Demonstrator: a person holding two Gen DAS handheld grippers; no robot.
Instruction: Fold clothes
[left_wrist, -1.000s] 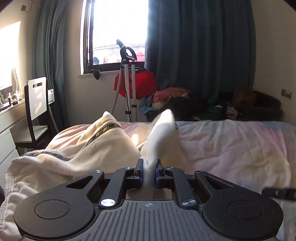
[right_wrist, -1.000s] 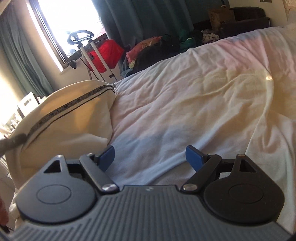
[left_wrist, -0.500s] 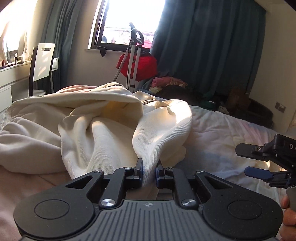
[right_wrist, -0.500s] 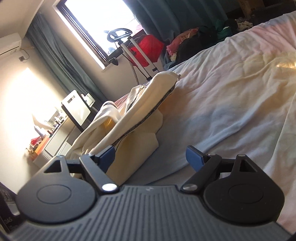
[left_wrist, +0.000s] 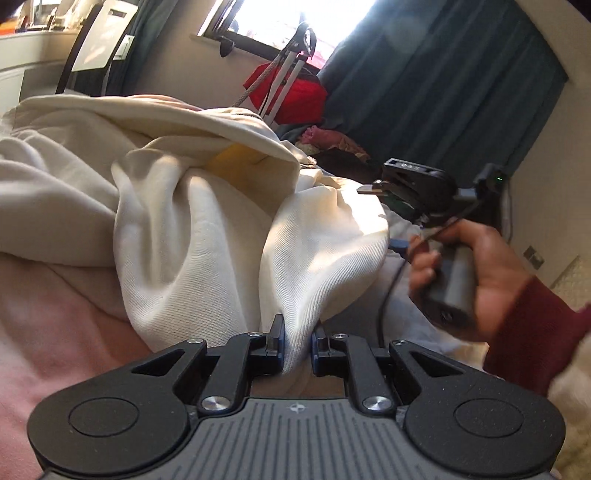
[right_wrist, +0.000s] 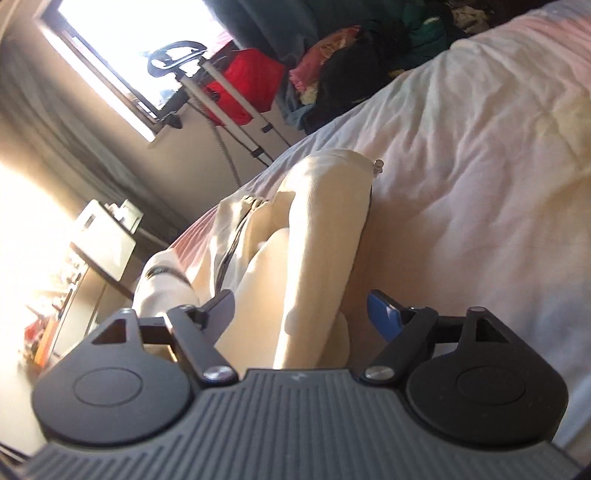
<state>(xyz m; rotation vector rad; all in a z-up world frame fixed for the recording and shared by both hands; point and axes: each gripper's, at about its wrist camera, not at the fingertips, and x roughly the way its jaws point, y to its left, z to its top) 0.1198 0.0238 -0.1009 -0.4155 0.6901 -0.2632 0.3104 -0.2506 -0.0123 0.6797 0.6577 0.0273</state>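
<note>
— Operator: Where is the garment?
— Guide: Your left gripper (left_wrist: 297, 345) pinches the cream garment (left_wrist: 192, 221) on the bed (right_wrist: 480, 147). Your right gripper (right_wrist: 301, 312) gapes wide—fabric runs toward 12 o'clock between its fingers.

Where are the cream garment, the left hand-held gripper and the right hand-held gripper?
cream garment (left_wrist: 207, 236), left wrist view, on the ribbed fold above the fingers.
left hand-held gripper (left_wrist: 297, 341), left wrist view, midway between fingertips pinching the cloth.
right hand-held gripper (right_wrist: 301, 314), right wrist view, midway between the spread fingertips.
</note>
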